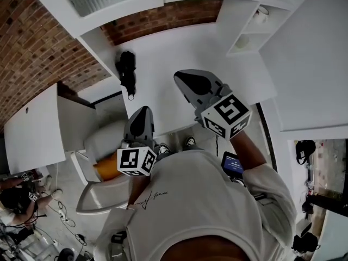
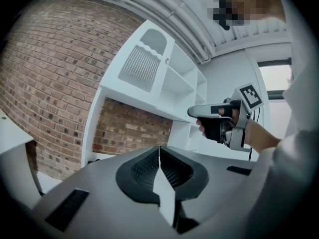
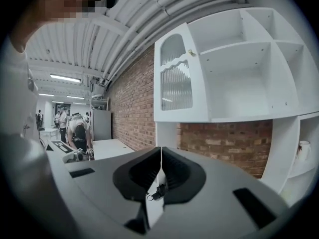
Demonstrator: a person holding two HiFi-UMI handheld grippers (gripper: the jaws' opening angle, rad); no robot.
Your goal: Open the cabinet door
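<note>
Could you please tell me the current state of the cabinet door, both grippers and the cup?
Cabinet door: shut, nothing touching its knob.
Left gripper: shut, holding nothing.
Right gripper: shut, holding nothing, apart from the door.
Cup: upright on a side shelf.

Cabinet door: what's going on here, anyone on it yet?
A person stands at the white wall unit with a gripper in each hand. The left gripper and the right gripper both have their jaws together with nothing between them. The cabinet door, ribbed glass with a small knob, looks closed, and neither gripper touches it. The right gripper faces the unit, with the door above and ahead of it. Opening has not started.
</note>
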